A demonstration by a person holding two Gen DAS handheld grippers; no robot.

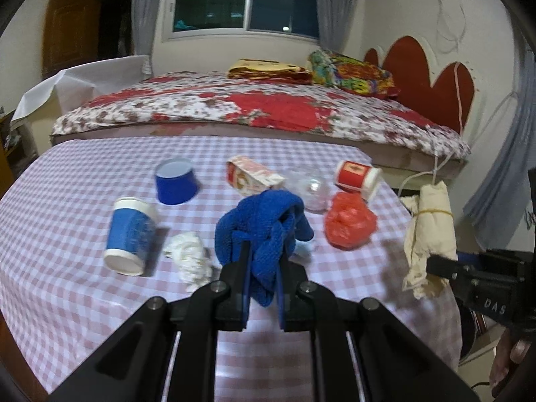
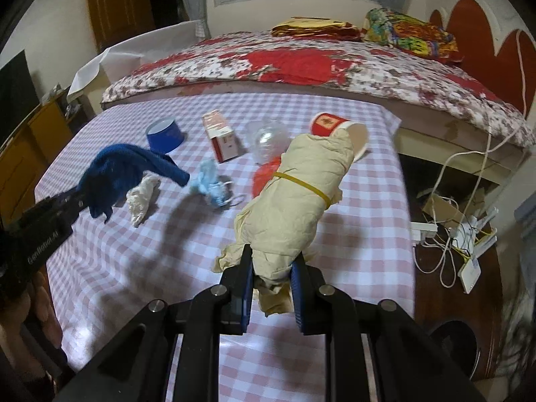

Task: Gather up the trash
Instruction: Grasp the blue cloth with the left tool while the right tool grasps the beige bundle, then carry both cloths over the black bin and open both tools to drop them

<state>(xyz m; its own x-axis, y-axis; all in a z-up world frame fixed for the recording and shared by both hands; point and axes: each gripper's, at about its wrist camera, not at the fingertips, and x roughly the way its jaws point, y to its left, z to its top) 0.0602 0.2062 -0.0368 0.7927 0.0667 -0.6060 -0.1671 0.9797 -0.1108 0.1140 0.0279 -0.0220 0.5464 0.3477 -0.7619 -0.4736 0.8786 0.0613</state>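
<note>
Trash is being lifted off the table point(image 1: 83, 174): left gripper point(image 1: 263, 251) clamping the blue cloth point(image 1: 261, 221), right gripper point(image 2: 271, 261) pinching the paper bundle point(image 2: 294, 201); next, finding a bin.

Red bag point(image 2: 264, 176) behind paper bundle point(image 2: 294, 201)

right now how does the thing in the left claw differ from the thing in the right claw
The blue cloth is dark blue and knitted-looking; the beige bundle is pale, crinkled paper-like material. The blue cloth hangs loose and floppy, while the beige bundle is rolled and bound by a yellow rubber band. Both are gripped at one end, off the checked table: cloth in the left claw, bundle in the right claw.
</note>
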